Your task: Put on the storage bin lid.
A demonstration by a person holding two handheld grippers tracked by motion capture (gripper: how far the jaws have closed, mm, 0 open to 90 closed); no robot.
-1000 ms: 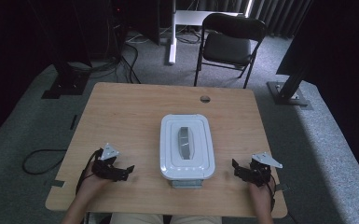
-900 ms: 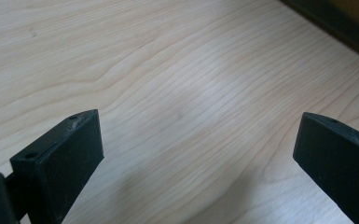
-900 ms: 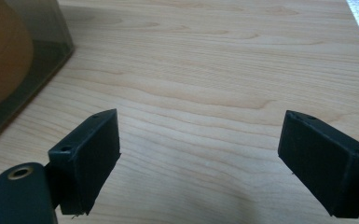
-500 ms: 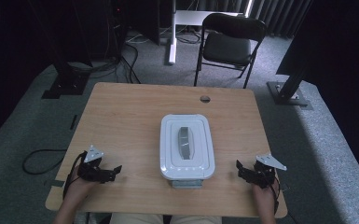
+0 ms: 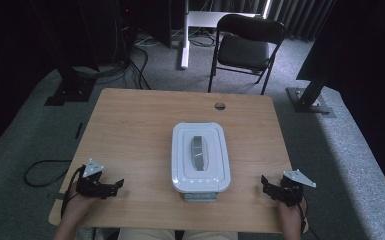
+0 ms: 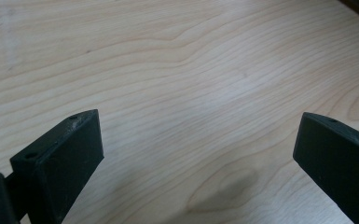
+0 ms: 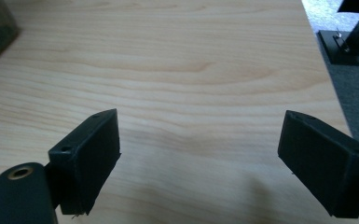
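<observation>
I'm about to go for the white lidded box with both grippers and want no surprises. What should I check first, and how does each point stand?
1. Left gripper open: ok, jaws wide apart over bare wood.
2. Right gripper open: ok, jaws wide apart.
3. Both grippers empty: ok.
4. White lidded box closed, lid seated: looks ok from above; latches cannot tell.
5. Path across the table to the box: ok on both sides.
6. Box within reach: ok, it sits between the two grippers.

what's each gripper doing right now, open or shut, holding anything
left gripper: open, holding nothing, over bare table.
right gripper: open, holding nothing.
</observation>
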